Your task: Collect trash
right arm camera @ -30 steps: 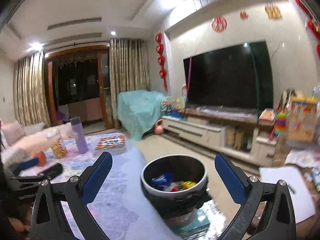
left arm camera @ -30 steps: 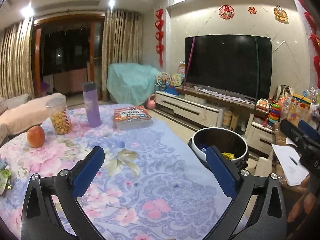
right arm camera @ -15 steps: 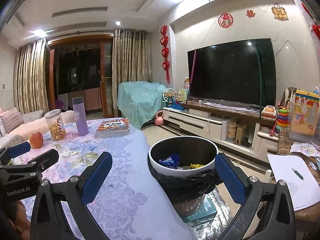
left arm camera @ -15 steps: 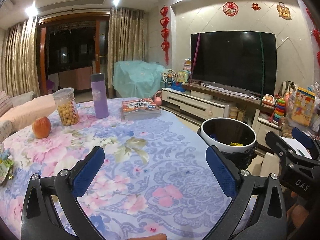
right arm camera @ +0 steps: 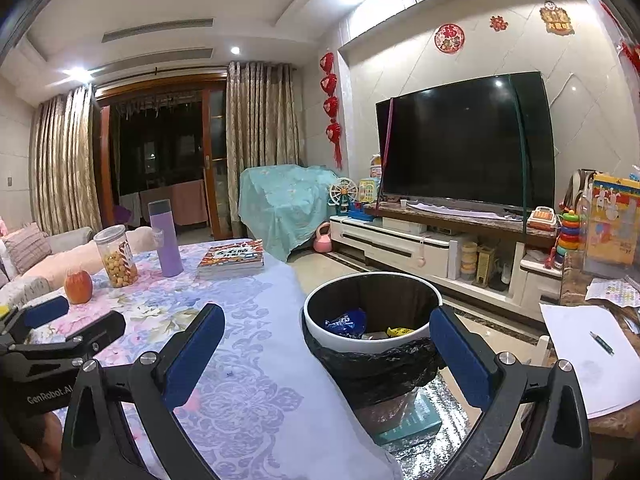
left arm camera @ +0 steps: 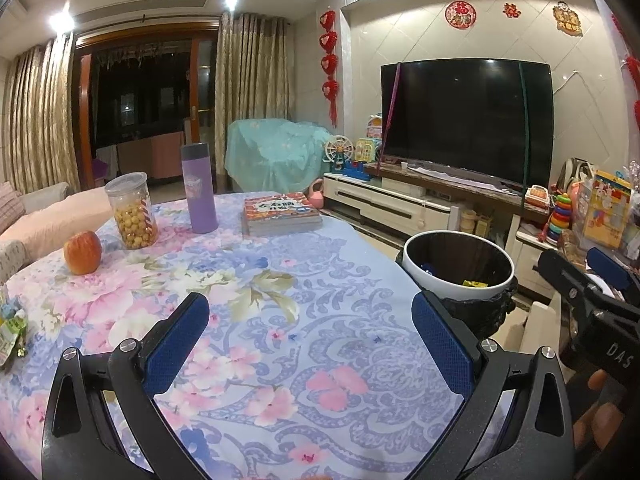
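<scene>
Left wrist view
My left claw (left arm camera: 308, 322): jaws spread wide, nothing between the blue pads, held above the floral cloth (left arm camera: 280, 320).
Table top: apple (left arm camera: 82, 252), snack jar (left arm camera: 131, 211), purple flask (left arm camera: 199, 189) and books (left arm camera: 281, 213) stand along the far side, well apart from my pads.
Wrappers (left arm camera: 11, 330): green and yellow packets at the far left edge of the cloth, partly cut off by the frame. Only this view shows them.
Bin (left arm camera: 458, 268): white rim, black liner, just past the table's right edge; a blue wrapper and a yellow scrap show inside.
My right claw (left arm camera: 592, 280): seen from the side at the right edge, beyond the bin; its fingers stand apart.

Right wrist view
My right claw (right arm camera: 328, 342): jaws wide apart, gripping nothing, with the bin (right arm camera: 372, 312) framed between the pads.
Bin contents: blue wrapper (right arm camera: 346, 322) and yellow wrapper (right arm camera: 398, 332) lie at the bottom, far clearer here than from the left.
Under the bin: it stands on a teal box (right arm camera: 412, 424), on a silvery mat. The left view hides this.
Paper (right arm camera: 592, 356): white sheet with a pen (right arm camera: 601, 343) on the right side table, seen in full only here.
My left claw (right arm camera: 80, 318): at the lower left over the cloth (right arm camera: 248, 380), fingers apart, near the apple (right arm camera: 78, 286).
Far side: jar (right arm camera: 116, 256), flask (right arm camera: 165, 238) and books (right arm camera: 232, 259) in the same row.
</scene>
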